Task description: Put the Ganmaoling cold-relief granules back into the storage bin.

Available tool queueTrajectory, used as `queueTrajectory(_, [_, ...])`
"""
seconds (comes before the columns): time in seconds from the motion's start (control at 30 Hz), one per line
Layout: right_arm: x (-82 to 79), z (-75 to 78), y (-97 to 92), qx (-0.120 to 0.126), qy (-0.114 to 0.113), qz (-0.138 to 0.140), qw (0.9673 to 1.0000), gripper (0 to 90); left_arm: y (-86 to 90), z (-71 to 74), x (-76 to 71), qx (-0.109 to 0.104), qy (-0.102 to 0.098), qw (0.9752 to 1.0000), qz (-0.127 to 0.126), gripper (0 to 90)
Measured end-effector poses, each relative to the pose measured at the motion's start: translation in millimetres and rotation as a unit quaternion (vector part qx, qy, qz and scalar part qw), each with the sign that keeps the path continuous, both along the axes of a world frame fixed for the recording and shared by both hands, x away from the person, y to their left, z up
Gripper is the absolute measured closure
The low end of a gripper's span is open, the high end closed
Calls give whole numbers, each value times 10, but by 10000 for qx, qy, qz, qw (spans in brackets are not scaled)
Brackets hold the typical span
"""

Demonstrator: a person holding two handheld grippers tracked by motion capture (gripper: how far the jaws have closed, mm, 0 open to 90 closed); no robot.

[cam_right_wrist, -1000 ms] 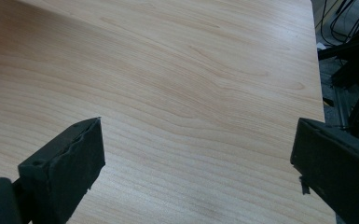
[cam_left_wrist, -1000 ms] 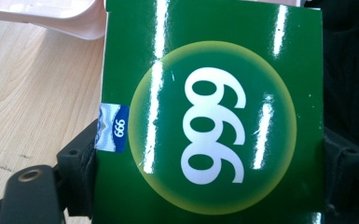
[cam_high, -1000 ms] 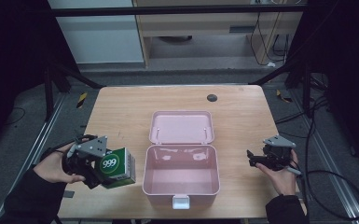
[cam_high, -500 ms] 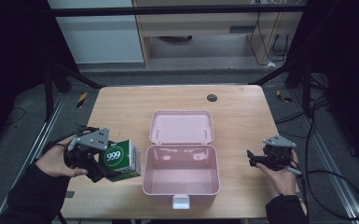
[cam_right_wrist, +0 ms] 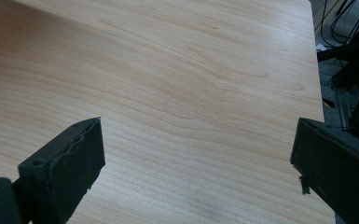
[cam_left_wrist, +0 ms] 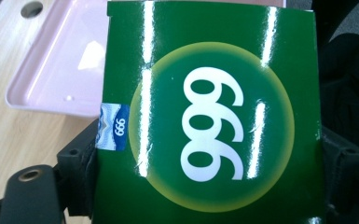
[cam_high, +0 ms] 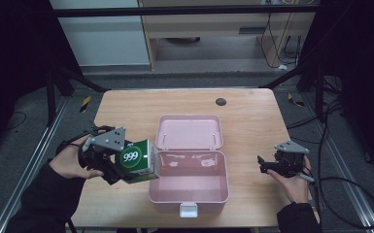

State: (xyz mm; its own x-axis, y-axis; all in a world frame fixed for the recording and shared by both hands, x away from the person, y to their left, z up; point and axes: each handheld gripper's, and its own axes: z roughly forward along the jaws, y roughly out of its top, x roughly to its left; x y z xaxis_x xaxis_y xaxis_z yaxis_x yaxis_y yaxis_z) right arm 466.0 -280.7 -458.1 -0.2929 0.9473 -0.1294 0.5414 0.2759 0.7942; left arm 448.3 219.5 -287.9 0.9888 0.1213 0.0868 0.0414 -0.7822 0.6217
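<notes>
At left, above the counter (cam_high: 252,116), left gripper (cam_high: 108,160) pinches the green box (cam_high: 138,161) between its fingers, box lifted just beside the open pink case (cam_high: 188,189); right gripper (cam_high: 277,164) rests at right, fingers spread, holding nothing; risk: glossy carton slips, or clips the case's near-left rim and tilts.

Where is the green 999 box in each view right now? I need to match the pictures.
High view: the green 999 box sits left of centre, clamped in the left gripper, at the left rim of the pink case.
Left gripper view: the box takes up most of the picture, between the jaws.
Right gripper view: not in it; bare table.
Shared landmark: the pink case's open lid, behind the box.
</notes>
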Motion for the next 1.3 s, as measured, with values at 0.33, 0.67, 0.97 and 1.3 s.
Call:
queueTrajectory(0.33, [-4,-7,-21,36,-6,-33,10000,31,-280,-6,62,25,-6,9998,-210,148])
queueTrajectory(0.67, [-3,-14,-25,10,-13,-10,10000,31,-575,-93,130,158,34,9989,-431,149])
queueTrajectory(0.97, [-3,-20,-26,14,5,2,10000,31,-738,-235,163,298,85,9978,-579,149])
queueTrajectory(1.3, [1,-29,-17,-11,16,16,10000,31,-823,-398,211,503,171,9965,-639,149])
